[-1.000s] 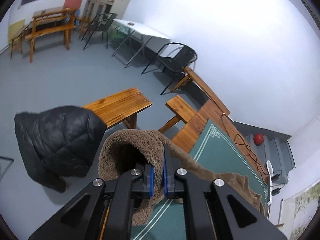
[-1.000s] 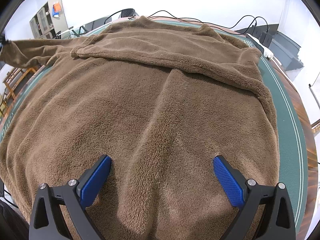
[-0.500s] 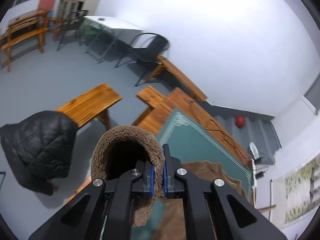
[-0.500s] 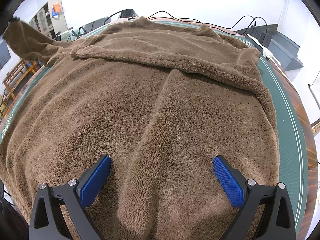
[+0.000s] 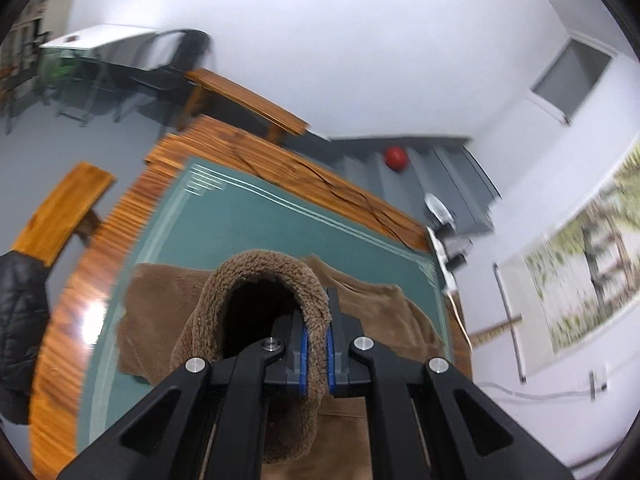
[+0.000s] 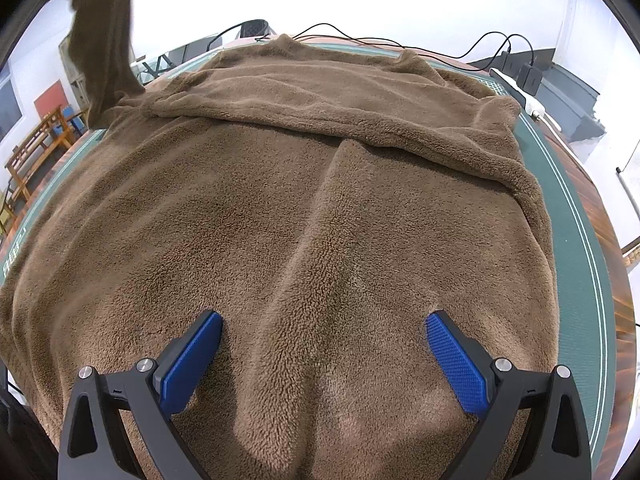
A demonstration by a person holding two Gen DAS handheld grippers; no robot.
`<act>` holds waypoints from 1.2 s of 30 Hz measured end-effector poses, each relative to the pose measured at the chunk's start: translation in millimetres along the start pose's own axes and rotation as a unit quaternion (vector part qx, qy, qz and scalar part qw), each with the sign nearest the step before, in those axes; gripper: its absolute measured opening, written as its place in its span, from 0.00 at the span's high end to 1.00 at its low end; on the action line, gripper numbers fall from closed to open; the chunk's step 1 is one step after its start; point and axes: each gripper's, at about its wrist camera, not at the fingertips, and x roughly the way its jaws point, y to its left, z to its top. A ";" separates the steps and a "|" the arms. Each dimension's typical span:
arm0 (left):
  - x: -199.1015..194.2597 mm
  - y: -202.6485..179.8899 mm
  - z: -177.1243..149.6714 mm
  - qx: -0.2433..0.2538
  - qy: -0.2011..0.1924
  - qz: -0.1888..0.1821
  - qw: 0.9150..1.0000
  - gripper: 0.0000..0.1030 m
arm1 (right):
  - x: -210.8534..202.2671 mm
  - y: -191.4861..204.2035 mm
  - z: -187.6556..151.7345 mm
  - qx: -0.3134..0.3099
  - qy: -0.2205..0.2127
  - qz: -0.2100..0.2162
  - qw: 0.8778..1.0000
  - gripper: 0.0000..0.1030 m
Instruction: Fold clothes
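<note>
Left wrist view: the left gripper [image 5: 315,354] has its jaws clenched on the cuff of a brown fleece sleeve [image 5: 280,276], whose round opening faces the camera and arches over the blue pads. Beyond the cuff, the rest of the fleece garment [image 5: 372,312] lies flat on the green mat [image 5: 248,220] covering the wooden counter [image 5: 280,164]. A black padded jacket [image 5: 20,320] hangs off the counter's far left side, and a red ball [image 5: 396,157] sits on grey steps beyond the counter.

Right wrist view: the right gripper [image 6: 324,360] hovers low over the garment [image 6: 320,220] with its jaws spread wide, holding nothing; both blue pads [image 6: 192,360] sit just above or on the pile, and contact cannot be told. The garment's long axis runs away from the camera, hem near the gripper, collar at the counter's far edge. 1 sleeve [image 6: 360,120] lies folded crosswise over the chest. The other sleeve [image 6: 106,40] rises steeply from the garment's far left shoulder, pointing upward. A power strip [image 6: 520,92] with cables rests past the garment's far right corner.
</note>
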 end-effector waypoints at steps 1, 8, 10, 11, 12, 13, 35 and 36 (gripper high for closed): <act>11.1 -11.3 -3.1 0.007 0.010 -0.007 1.000 0.93 | 0.1 -0.2 0.1 0.000 0.000 0.000 1.000 0.00; 92.9 -86.1 -35.5 0.060 0.091 -0.040 0.993 0.93 | 0.8 -1.2 0.5 -0.001 -0.001 0.001 1.000 0.00; 118.0 -105.3 -48.6 0.077 0.119 -0.041 0.989 0.93 | 1.0 -2.4 0.6 -0.001 0.000 0.001 1.000 0.00; 130.9 -113.5 -55.6 0.084 0.134 -0.040 0.987 0.93 | 1.0 -2.4 0.9 0.000 0.001 0.001 1.000 0.00; 143.9 -121.7 -62.6 0.091 0.148 -0.039 0.984 0.93 | 1.0 -2.4 1.1 0.000 0.002 0.001 1.000 0.00; 155.5 -128.0 -69.3 0.097 0.161 -0.038 0.981 0.93 | 1.0 -2.4 1.3 0.000 0.002 0.001 1.000 0.00; 192.4 -127.1 -110.6 0.119 0.249 -0.074 0.958 0.24 | 2.7 -4.2 10.3 0.004 0.038 0.012 0.999 0.00; 185.0 -114.9 -105.2 0.115 0.238 -0.065 0.962 0.24 | 3.5 -5.9 14.2 0.006 0.055 0.019 0.998 0.00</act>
